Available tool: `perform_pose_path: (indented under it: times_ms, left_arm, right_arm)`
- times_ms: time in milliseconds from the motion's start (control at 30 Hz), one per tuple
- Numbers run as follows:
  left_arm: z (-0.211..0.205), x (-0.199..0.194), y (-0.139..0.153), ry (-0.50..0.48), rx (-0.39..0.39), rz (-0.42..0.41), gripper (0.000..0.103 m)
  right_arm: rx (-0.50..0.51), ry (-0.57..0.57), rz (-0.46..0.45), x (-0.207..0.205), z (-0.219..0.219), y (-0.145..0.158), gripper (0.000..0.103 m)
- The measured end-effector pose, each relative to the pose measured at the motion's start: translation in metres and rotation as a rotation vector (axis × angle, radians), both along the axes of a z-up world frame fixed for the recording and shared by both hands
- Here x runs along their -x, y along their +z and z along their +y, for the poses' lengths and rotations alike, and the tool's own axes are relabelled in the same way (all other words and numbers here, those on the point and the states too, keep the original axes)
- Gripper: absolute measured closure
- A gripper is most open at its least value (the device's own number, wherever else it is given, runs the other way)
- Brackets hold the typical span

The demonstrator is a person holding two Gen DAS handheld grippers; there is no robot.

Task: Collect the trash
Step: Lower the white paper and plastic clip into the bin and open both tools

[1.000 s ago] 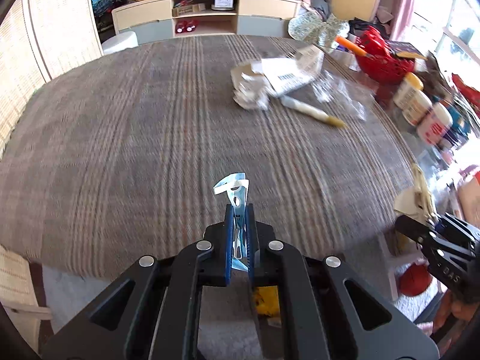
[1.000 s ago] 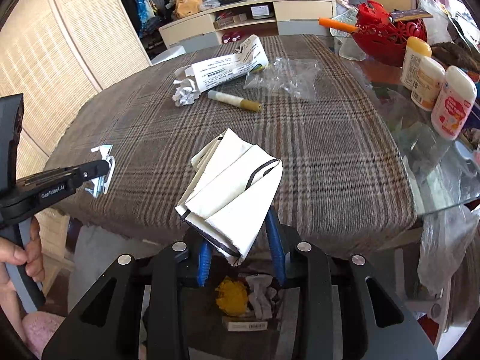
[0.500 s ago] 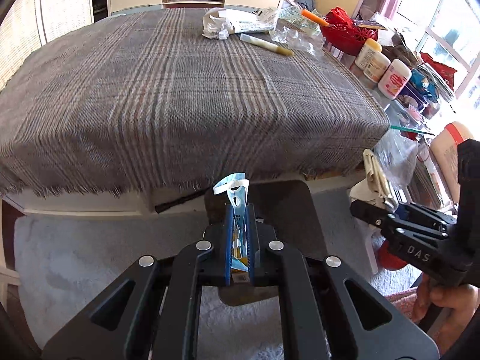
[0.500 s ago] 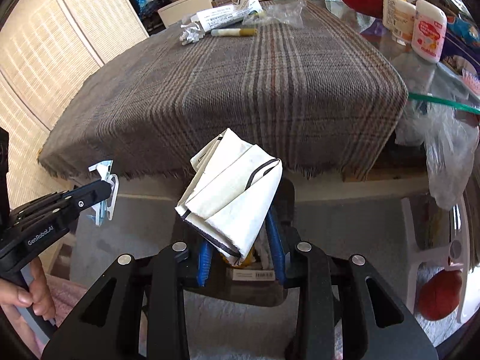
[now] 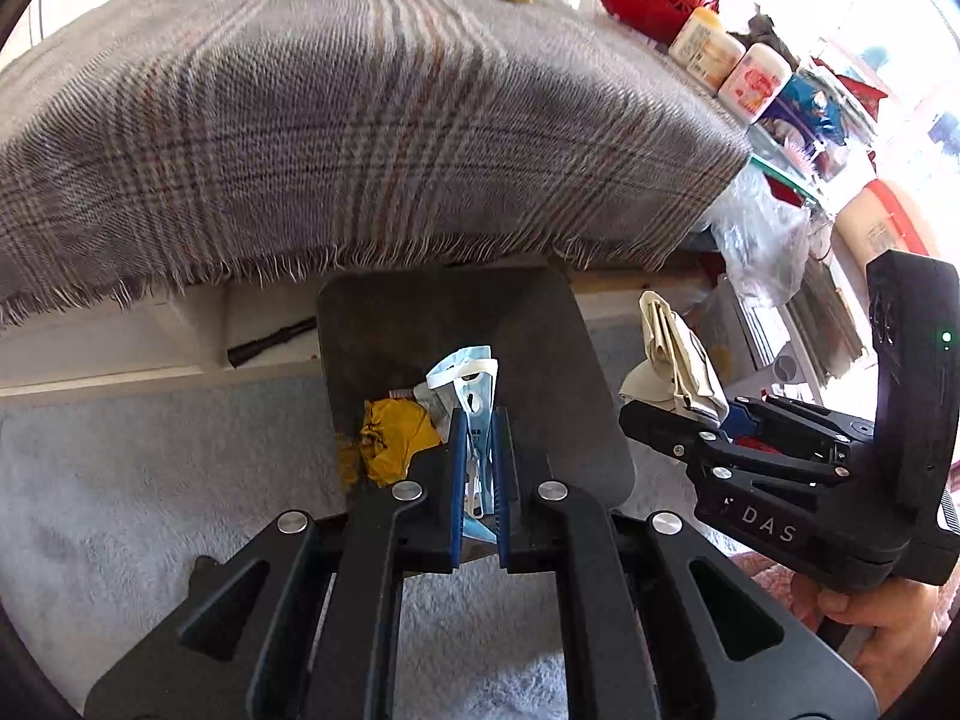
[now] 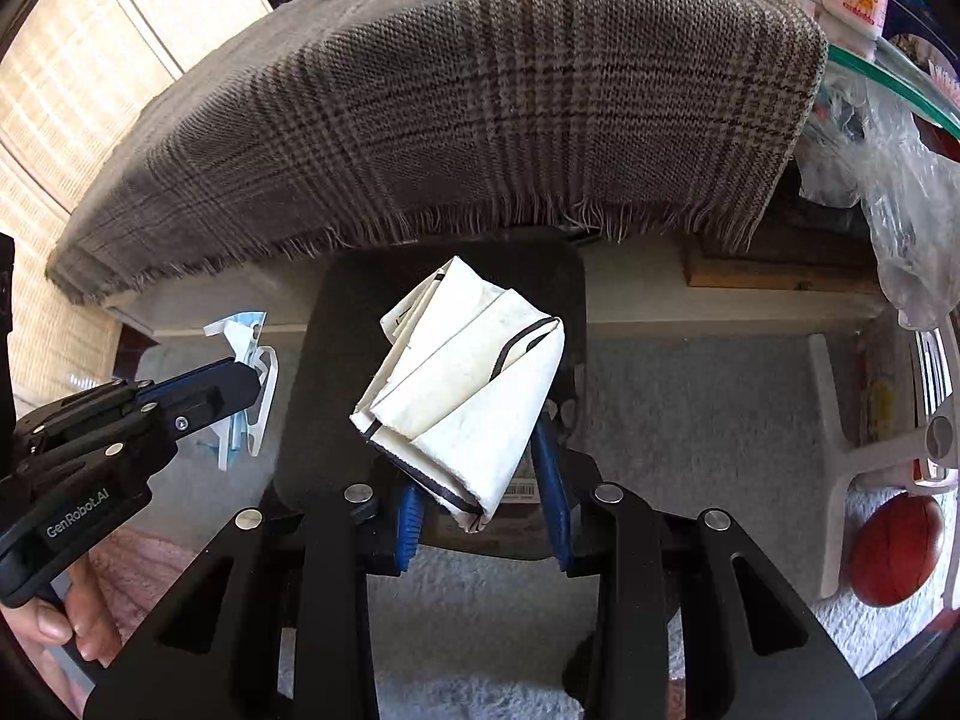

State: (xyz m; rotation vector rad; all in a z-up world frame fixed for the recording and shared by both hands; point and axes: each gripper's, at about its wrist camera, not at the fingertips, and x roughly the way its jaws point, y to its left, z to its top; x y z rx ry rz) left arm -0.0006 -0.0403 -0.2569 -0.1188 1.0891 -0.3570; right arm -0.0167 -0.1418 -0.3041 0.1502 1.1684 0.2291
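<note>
Bin [image 5: 576, 360] sits below the table's fringed edge. Your left gripper [image 5: 478, 420] pinches a blue wrapper [image 5: 465, 372] over it; your right gripper [image 6: 480, 468] clamps folded white paper [image 6: 462, 384] above its rim.

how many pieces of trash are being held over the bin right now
2: a blue-white wrapper in the left hand-held gripper, a folded white paper bag in the right hand-held gripper, both above the dark bin.

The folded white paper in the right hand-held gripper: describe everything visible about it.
The folded white paper looks like a flattened carton or bag, off-white, slightly smudged, with thin dark lines along some edges. It is creased into several layers and sticks up tilted from the right hand-held gripper, whose blue pads clamp its lower end. It hangs above the dark bin beside the table.
</note>
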Motion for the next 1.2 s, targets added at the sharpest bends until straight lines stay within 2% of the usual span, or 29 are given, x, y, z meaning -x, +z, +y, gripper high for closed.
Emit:
perform_pose_path:
  times_ms: [267, 500, 533, 600, 667, 733, 767, 833, 967, 1033, 1100, 1200]
  left_arm:
    - [-0.008, -0.013, -0.005, -0.008, 0.004, 0.029, 0.096]
    - [-0.015, -0.018, -0.008, 0.0, -0.019, 0.047, 0.088]
    - [-0.015, -0.019, -0.008, 0.001, -0.019, 0.047, 0.084]
    - [-0.014, -0.02, -0.008, 0.011, -0.016, 0.045, 0.077]
    - [-0.014, -0.021, -0.006, 0.015, -0.014, 0.043, 0.074]
    - [-0.013, -0.021, -0.006, 0.022, -0.017, 0.033, 0.062]
    - [-0.013, -0.02, -0.005, 0.022, -0.018, 0.03, 0.059]
    - [-0.013, -0.02, -0.005, 0.024, -0.025, 0.033, 0.043]
    - [-0.01, -0.019, -0.006, 0.026, -0.021, 0.04, 0.029]
    - [-0.009, -0.019, -0.006, 0.03, -0.015, 0.045, 0.018]
    - [-0.008, -0.018, -0.005, 0.038, -0.017, 0.043, 0.012]
    - [-0.007, -0.017, -0.003, 0.043, -0.025, 0.032, 0.01]
  right_arm:
    - [-0.007, 0.018, 0.039, -0.008, 0.009, -0.012, 0.068]
    - [0.005, 0.006, 0.056, -0.013, 0.011, -0.019, 0.065]
    - [0.008, 0.007, 0.058, -0.014, 0.011, -0.02, 0.064]
    - [0.016, 0.016, 0.057, -0.014, 0.013, -0.021, 0.052]
    - [0.024, 0.018, 0.054, -0.013, 0.013, -0.021, 0.052]
    - [0.027, 0.011, 0.056, -0.013, 0.011, -0.021, 0.048]
    - [0.027, 0.005, 0.056, -0.014, 0.009, -0.021, 0.045]
    - [0.03, -0.014, 0.055, -0.014, 0.004, -0.02, 0.041]
    - [0.025, -0.034, 0.051, -0.013, -0.003, -0.017, 0.037]
    - [0.031, -0.033, 0.057, -0.012, -0.005, -0.018, 0.035]
    - [0.04, -0.033, 0.069, -0.012, -0.006, -0.02, 0.035]
    - [0.057, -0.038, 0.082, -0.013, -0.007, -0.023, 0.035]
